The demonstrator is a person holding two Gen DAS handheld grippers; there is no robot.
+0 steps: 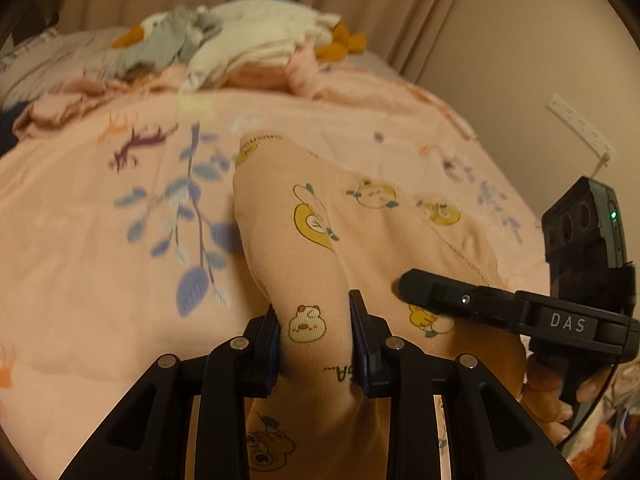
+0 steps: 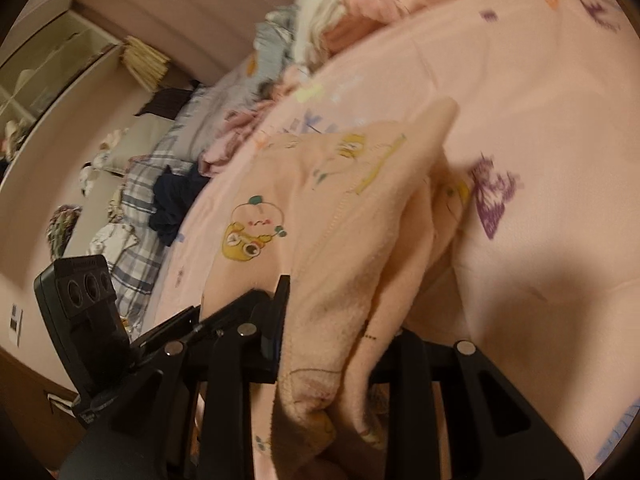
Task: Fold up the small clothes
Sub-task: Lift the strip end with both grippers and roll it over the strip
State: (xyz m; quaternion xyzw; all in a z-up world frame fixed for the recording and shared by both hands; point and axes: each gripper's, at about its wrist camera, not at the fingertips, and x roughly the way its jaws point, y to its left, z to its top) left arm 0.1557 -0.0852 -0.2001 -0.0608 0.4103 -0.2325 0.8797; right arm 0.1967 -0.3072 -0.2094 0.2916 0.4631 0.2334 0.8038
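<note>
A: Left wrist view: what do my left tongs (image 1: 316,336) have?

B: A bunched fold of the peach garment (image 1: 320,220) with cartoon prints, pinched between both pads. It trails away over the pink bedspread (image 1: 100,248).

A: And my right tongs (image 2: 320,320)?

B: Clamped on another edge of it, its fleecy inside showing. Only one finger (image 2: 280,304) is visible; cloth hides the other.

A: Noted. Background?

B: Heap of clothes (image 1: 224,44) at the bed's far side.
</note>
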